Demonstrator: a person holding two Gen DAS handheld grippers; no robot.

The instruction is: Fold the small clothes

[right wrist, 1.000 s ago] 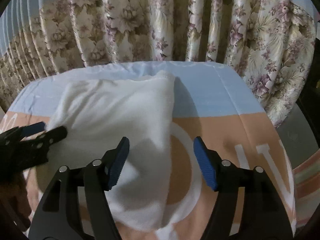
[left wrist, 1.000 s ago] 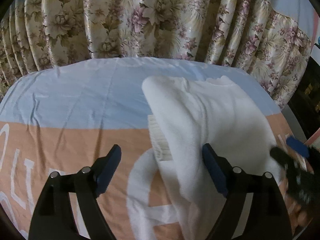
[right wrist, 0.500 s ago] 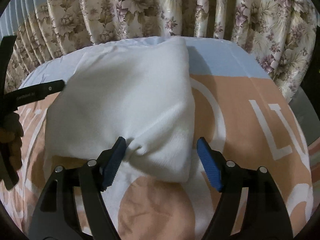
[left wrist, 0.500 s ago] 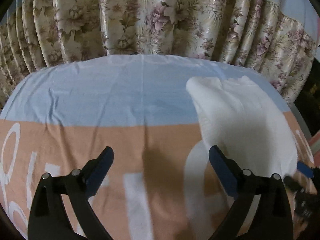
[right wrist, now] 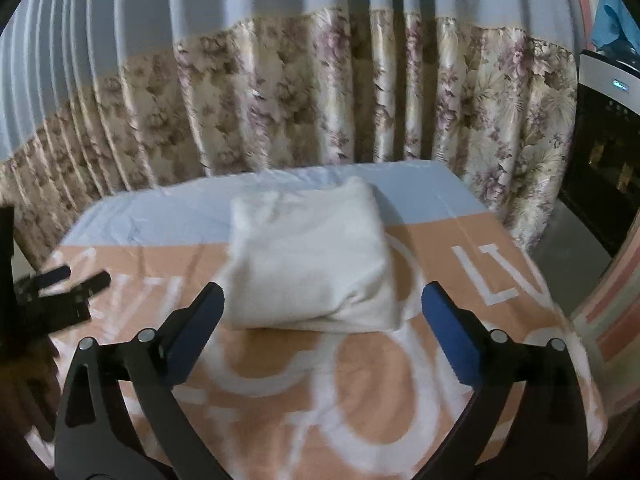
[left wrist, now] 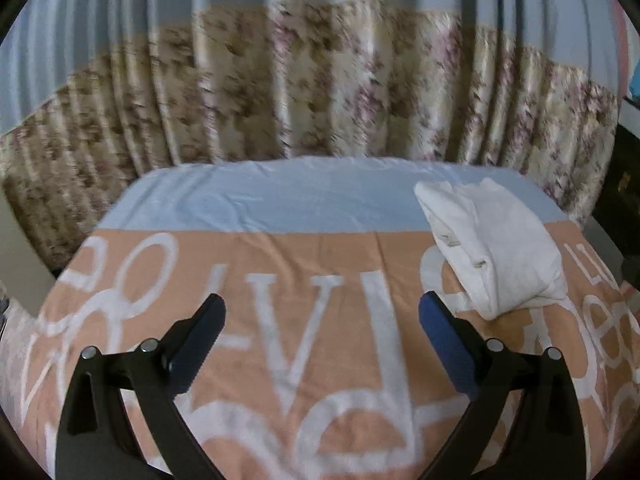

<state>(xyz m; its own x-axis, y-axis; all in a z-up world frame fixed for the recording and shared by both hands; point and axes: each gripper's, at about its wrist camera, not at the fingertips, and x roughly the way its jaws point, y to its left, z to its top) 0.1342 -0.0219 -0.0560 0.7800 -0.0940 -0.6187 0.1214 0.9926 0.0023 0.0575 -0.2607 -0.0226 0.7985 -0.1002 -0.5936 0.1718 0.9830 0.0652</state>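
Garment: we see a white, fleecy piece folded into a thick rectangular bundle, lying on the bed where the sheet's blue band meets its orange part
Edges: in the left view the garment shows its layered open side, with stacked folds and a small tag-like patch; in the right view the near edge is a rounded fold
Handling: we judge it soft, light and limp, not slippery and not fragile; the stack would likely sag or slide apart if lifted by one layer
Hold: we would pinch through all layers at a near corner or along the rounded fold, one gripper at each end, and keep clear of the loose open side
Right gripper: our jaws stand wide apart, holding nothing, with the bundle just beyond and between the tips, not touching
Left gripper: our jaws are spread wide and empty over bare sheet, the bundle off to the right and apart from them; it also shows, blurred, at the left edge of the right view
Progress: we judge the fold done or nearly so, with no hold on the cloth
Sheet: orange with large white letters, blue at the far end
Curtain: floral, pleated, hanging behind the bed
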